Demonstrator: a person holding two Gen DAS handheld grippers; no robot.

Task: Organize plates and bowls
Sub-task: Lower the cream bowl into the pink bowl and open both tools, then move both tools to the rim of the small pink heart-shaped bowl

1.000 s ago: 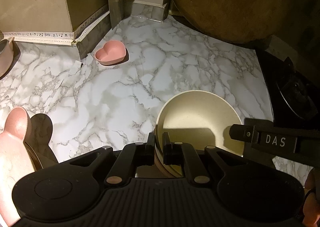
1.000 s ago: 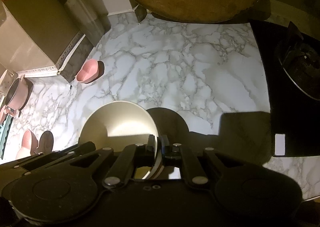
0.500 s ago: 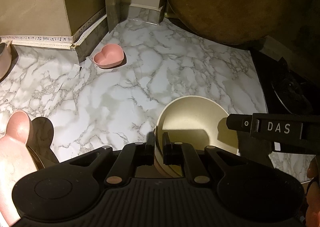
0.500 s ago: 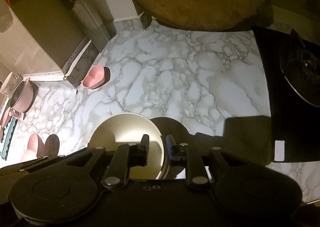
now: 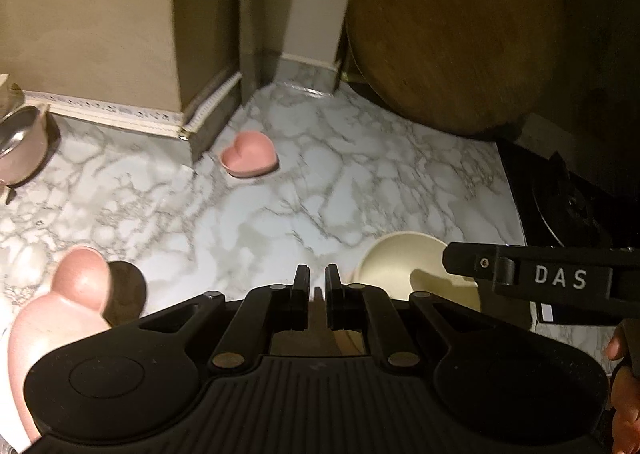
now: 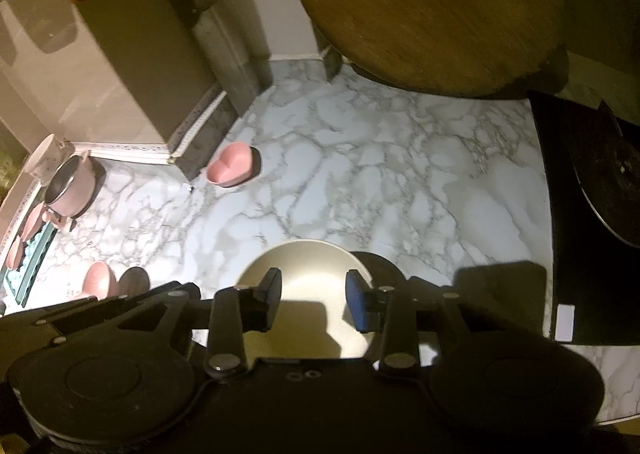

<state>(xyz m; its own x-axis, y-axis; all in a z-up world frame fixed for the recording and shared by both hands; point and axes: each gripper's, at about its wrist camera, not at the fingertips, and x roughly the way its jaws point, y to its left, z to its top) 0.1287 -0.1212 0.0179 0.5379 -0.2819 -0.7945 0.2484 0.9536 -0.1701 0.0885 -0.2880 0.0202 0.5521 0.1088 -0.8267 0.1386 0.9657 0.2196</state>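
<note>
On the marble bench (image 6: 400, 181), a cream bowl (image 6: 308, 266) sat free. Above it, the right hand-held gripper (image 6: 314, 304) pointed steeply down, its jaws opening and touching nothing. Beside it, the left hand-held gripper (image 5: 316, 290) stayed pinched shut, empty.

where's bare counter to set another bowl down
Free: the wide marble stretch between the heart bowl, the round wooden board and the cream bowl. Crowded: the left edge, with the pink pot and pink dishes. The black stove borders the right.
</note>
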